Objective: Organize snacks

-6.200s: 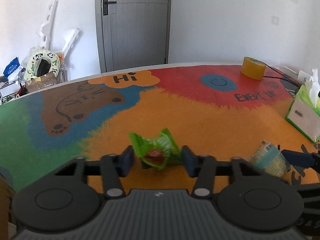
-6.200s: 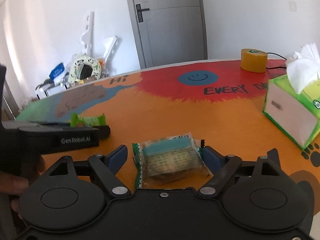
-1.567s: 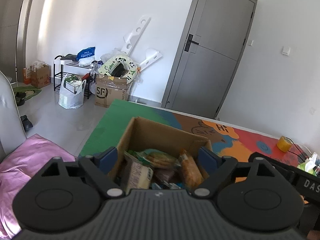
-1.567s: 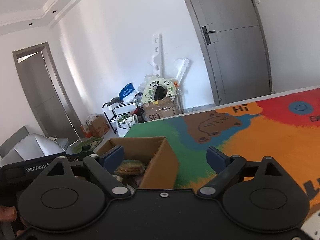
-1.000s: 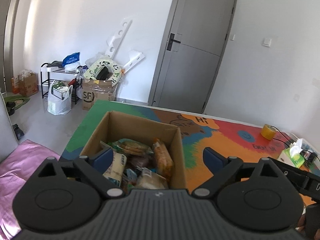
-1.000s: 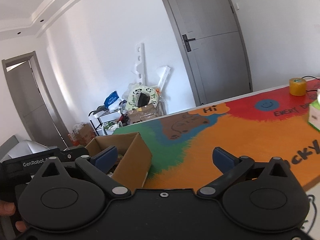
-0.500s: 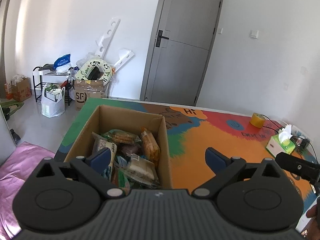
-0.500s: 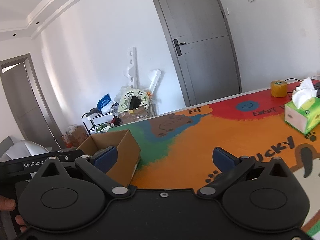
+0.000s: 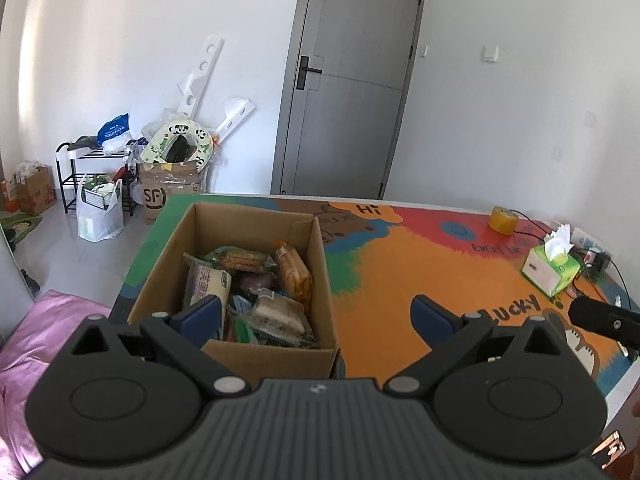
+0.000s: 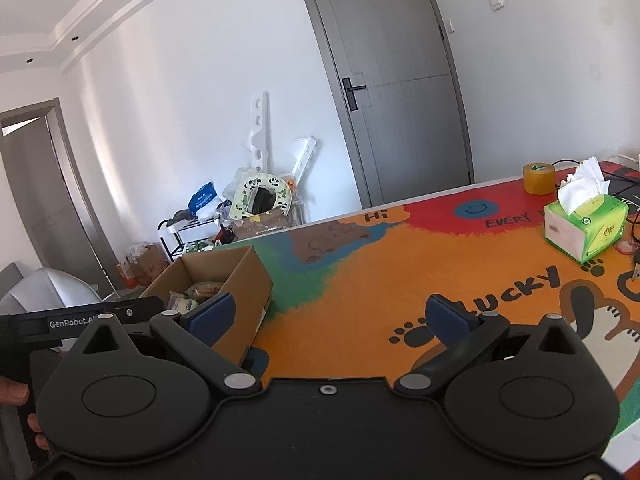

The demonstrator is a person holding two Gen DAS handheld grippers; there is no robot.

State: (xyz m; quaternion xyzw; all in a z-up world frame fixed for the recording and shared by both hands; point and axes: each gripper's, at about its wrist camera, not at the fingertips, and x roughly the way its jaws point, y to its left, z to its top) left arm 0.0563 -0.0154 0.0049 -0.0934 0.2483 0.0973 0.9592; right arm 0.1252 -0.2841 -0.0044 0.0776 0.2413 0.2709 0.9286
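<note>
Left fingers: the left gripper has just been spreading and stands wide apart with nothing between, one blue pad over the near edge of the box.
Right fingers: the right gripper is spread wide and empty, just right of the box, over the table.
Snacks: packets lie heaped inside the box; none shows on the mat right of it.
Beyond the box: a tissue box and a tape roll stand well to its right.
Step in hand: a drop into the box looks done.
Next move: likely a sweep right of the box for any leftover packet.
</note>
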